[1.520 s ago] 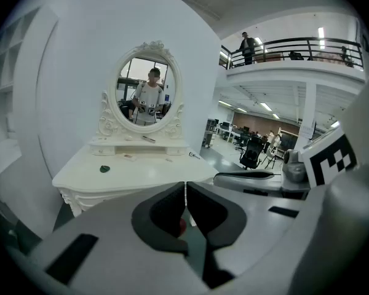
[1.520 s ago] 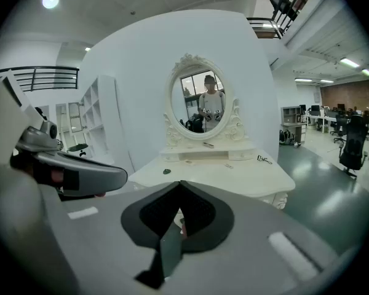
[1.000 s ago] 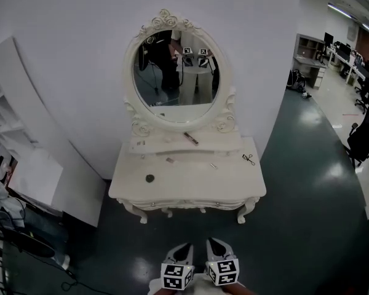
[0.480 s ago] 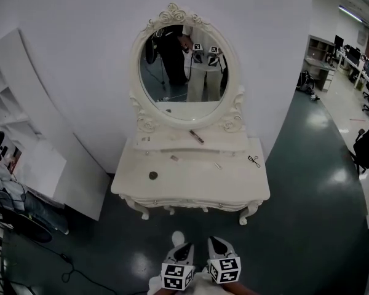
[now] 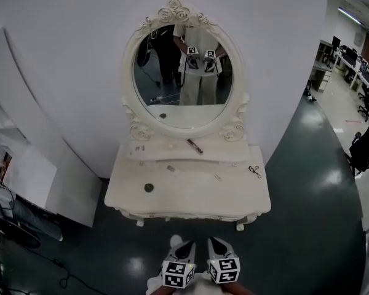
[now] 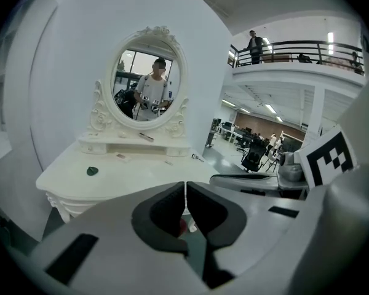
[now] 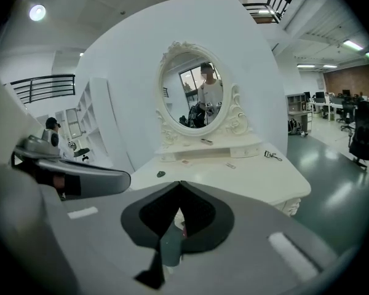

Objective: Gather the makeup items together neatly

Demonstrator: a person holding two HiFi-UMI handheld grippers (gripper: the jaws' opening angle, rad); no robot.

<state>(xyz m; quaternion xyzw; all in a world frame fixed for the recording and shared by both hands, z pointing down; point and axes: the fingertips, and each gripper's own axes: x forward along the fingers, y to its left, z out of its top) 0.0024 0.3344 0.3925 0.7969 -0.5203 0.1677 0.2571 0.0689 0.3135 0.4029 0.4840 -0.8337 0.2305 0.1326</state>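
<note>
The white dressing table (image 5: 190, 201) with its oval mirror (image 5: 181, 78) stands ahead of me. On its top lie a dark round compact (image 5: 149, 187), a small flat piece (image 5: 170, 168), a slim stick (image 5: 216, 177) and an eyelash curler (image 5: 254, 171). A dark tube (image 5: 195, 146) rests on the raised shelf. My left gripper (image 5: 186, 247) and right gripper (image 5: 215, 246) hang side by side short of the table's front edge, both shut and empty. The left gripper view shows its tips (image 6: 184, 186) meeting, and the right gripper view shows the same (image 7: 179, 186).
White shelving (image 5: 24, 165) stands left of the table against the curved wall. Dark glossy floor (image 5: 307, 226) spreads to the right toward office desks and chairs (image 5: 363, 146). Cables and gear lie at lower left (image 5: 12, 238).
The dressing table has come nearer and sits more centred in the head view. Both grippers keep the same side-by-side, shut pose at the bottom of the view.
</note>
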